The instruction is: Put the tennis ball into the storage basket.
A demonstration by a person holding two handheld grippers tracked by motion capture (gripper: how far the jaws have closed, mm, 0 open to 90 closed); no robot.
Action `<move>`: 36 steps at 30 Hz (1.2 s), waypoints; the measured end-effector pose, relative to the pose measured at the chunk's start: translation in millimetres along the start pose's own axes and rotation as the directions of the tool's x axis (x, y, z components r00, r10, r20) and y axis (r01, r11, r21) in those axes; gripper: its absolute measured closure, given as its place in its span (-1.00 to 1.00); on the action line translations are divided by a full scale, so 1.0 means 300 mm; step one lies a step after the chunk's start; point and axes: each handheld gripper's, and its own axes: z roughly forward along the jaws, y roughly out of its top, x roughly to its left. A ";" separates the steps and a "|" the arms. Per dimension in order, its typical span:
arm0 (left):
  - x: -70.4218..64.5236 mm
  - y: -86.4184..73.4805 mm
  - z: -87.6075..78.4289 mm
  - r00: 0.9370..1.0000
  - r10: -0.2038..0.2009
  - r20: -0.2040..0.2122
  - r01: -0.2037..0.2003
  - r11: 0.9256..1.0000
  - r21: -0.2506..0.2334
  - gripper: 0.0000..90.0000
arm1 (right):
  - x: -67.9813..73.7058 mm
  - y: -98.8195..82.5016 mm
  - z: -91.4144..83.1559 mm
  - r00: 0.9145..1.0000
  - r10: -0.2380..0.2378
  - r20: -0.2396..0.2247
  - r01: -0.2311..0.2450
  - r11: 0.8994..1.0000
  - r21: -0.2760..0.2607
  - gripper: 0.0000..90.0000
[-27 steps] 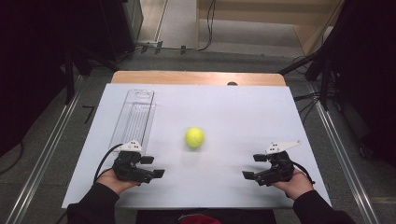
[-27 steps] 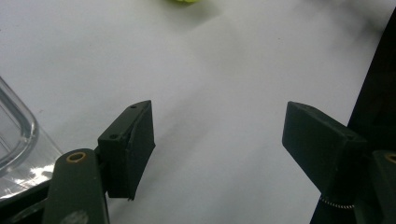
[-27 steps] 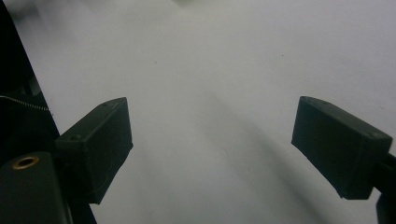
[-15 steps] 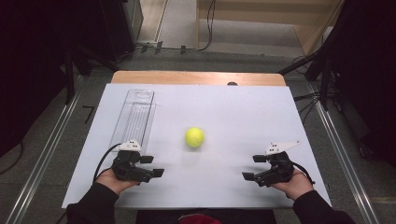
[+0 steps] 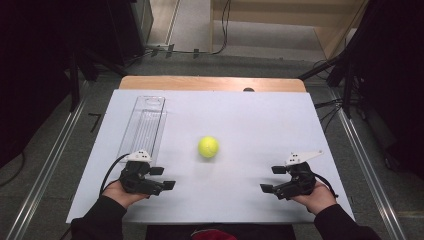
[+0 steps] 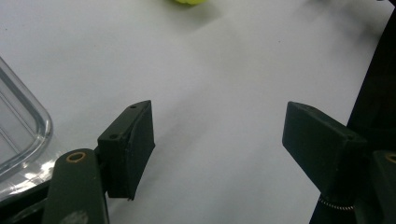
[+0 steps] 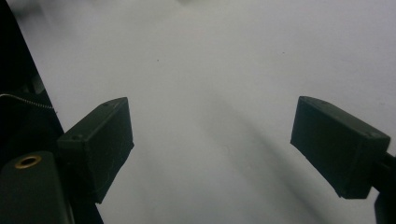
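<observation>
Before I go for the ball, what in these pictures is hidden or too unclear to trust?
- Tennis ball: in the left gripper view the top edge cuts it to a sliver.
- Clear container: high view, too transparent to tell if anything lies inside; left gripper view shows just a corner.
- Dark spot at the table's far edge: too small to identify.

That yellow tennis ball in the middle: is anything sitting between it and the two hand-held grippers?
Nothing visible. Bare white table lies between the yellow tennis ball and both the left gripper and right gripper. The clear plastic tray sits off to the left, out of either path.
</observation>
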 end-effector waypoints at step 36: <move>0.004 -0.001 -0.002 1.000 0.000 0.002 0.000 1.000 0.000 -0.42 | -0.002 -0.004 0.008 1.000 0.003 -0.006 -0.002 1.000 0.021 -0.75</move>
